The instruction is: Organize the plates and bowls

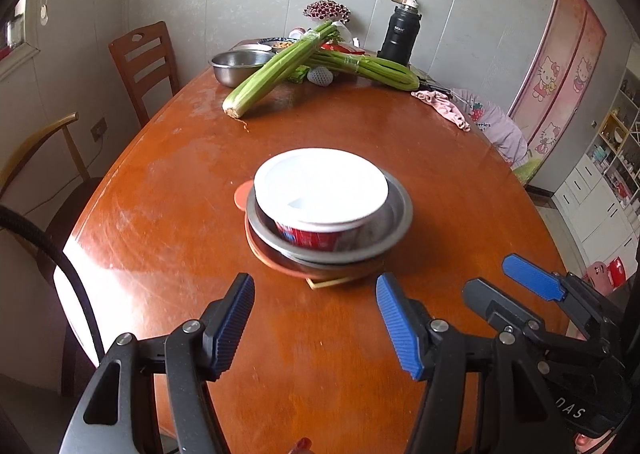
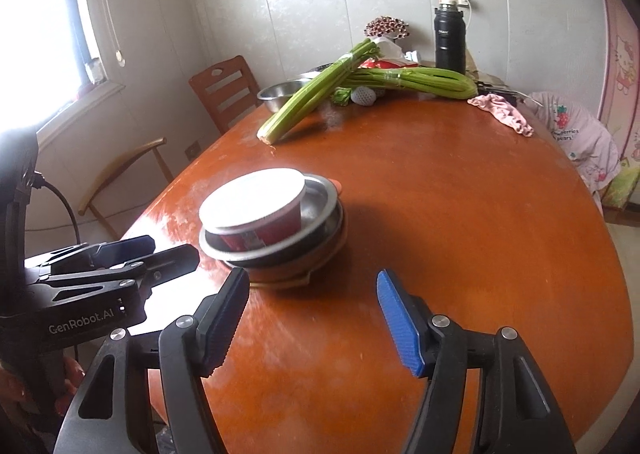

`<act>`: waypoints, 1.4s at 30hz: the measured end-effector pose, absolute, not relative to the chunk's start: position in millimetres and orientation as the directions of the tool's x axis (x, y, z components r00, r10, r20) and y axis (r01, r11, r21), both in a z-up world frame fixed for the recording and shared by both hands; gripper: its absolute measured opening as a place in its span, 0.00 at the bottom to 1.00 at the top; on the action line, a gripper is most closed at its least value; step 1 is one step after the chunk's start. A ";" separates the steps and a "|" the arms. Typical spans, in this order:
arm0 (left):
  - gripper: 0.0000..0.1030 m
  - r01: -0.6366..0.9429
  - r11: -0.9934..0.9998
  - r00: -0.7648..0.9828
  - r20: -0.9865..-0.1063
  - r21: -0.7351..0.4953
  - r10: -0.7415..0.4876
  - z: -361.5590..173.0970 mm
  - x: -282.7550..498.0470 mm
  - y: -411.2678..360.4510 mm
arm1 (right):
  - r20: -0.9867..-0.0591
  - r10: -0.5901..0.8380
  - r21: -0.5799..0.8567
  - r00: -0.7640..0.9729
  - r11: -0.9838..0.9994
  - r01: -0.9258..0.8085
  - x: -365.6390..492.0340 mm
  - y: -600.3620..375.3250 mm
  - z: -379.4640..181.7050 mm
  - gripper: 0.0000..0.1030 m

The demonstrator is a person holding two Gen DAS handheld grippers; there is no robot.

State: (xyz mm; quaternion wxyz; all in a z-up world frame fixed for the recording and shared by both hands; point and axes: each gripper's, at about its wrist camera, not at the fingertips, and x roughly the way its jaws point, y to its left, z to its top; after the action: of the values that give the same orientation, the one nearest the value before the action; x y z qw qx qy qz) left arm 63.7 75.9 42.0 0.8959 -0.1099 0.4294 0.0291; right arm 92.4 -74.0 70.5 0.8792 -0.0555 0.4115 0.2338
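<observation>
A stack stands mid-table: a white-and-red paper bowl (image 1: 320, 190) sits inside a steel bowl (image 1: 400, 210), which rests on a brown plate (image 1: 280, 262) over a wooden trivet (image 1: 320, 283). The stack also shows in the right wrist view, with paper bowl (image 2: 252, 202) and steel bowl (image 2: 324, 206). My left gripper (image 1: 316, 318) is open and empty, a little short of the stack. My right gripper (image 2: 312, 318) is open and empty, near and to the right of the stack; it also appears in the left wrist view (image 1: 500, 278).
Another steel bowl (image 1: 236, 66), two celery bunches (image 1: 276, 66), a black thermos (image 1: 400, 32), a pink cloth (image 1: 444, 106) and flowers stand at the table's far end. Wooden chairs (image 1: 144, 58) stand at the left. The orange table (image 1: 200, 194) edge curves close at left.
</observation>
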 end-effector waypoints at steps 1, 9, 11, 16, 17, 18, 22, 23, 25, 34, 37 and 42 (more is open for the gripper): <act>0.61 -0.141 0.975 0.629 -0.776 -0.169 -0.043 40.0 59.2 72.4 | -0.751 0.364 0.096 0.551 0.886 -0.454 90.9 -75.5 69.2 0.66; 0.62 -0.140 0.978 0.627 -0.778 -0.157 -0.035 27.8 37.6 61.4 | -0.755 0.347 0.077 0.557 0.890 -0.450 62.2 -88.5 53.1 0.66; 0.62 -0.146 0.976 0.628 -0.778 -0.159 -0.033 24.8 34.0 61.5 | -0.755 0.343 0.074 0.559 0.892 -0.447 57.8 -90.5 50.7 0.66; 0.62 -0.146 0.979 0.623 -0.782 -0.139 -0.018 18.3 30.1 56.2 | -0.752 0.346 0.084 0.561 0.895 -0.439 50.7 -94.3 45.4 0.66; 0.62 -0.141 0.981 0.621 -0.784 -0.134 -0.018 16.9 29.8 54.3 | -0.753 0.347 0.088 0.559 0.895 -0.437 50.7 -95.3 44.4 0.66; 0.62 -0.139 0.981 0.621 -0.783 -0.134 -0.019 16.0 29.2 53.3 | -0.752 0.350 0.095 0.559 0.896 -0.434 49.6 -96.6 43.2 0.66; 0.62 -0.134 0.981 0.620 -0.784 -0.141 -0.028 11.1 27.7 49.6 | -0.751 0.348 0.094 0.561 0.898 -0.430 47.6 -99.4 40.2 0.66; 0.62 -0.133 0.981 0.617 -0.786 -0.140 -0.029 9.6 28.0 48.7 | -0.754 0.345 0.092 0.559 0.898 -0.430 47.6 -99.5 39.6 0.66; 0.62 -0.130 0.982 0.614 -0.789 -0.138 -0.029 7.3 28.0 46.3 | -0.755 0.343 0.090 0.558 0.898 -0.430 47.2 -100.6 38.8 0.66; 0.62 -0.123 0.985 0.611 -0.791 -0.120 -0.020 3.1 26.9 40.2 | -0.765 0.330 0.088 0.553 0.904 -0.418 45.5 -106.5 32.2 0.66; 0.63 -0.121 0.985 0.611 -0.791 -0.120 -0.021 2.7 26.1 39.3 | -0.766 0.327 0.088 0.554 0.906 -0.414 46.0 -107.4 31.2 0.66; 0.63 -0.119 0.986 0.606 -0.795 -0.115 -0.020 1.0 26.0 36.8 | -0.764 0.326 0.090 0.557 0.908 -0.408 43.8 -110.1 29.9 0.66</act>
State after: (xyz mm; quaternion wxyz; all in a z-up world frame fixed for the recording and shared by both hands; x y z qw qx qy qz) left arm 26.0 36.8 1.0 0.8927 -0.0783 0.4430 0.0277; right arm 43.8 -110.1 29.9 0.8808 -0.0486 0.4223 0.2084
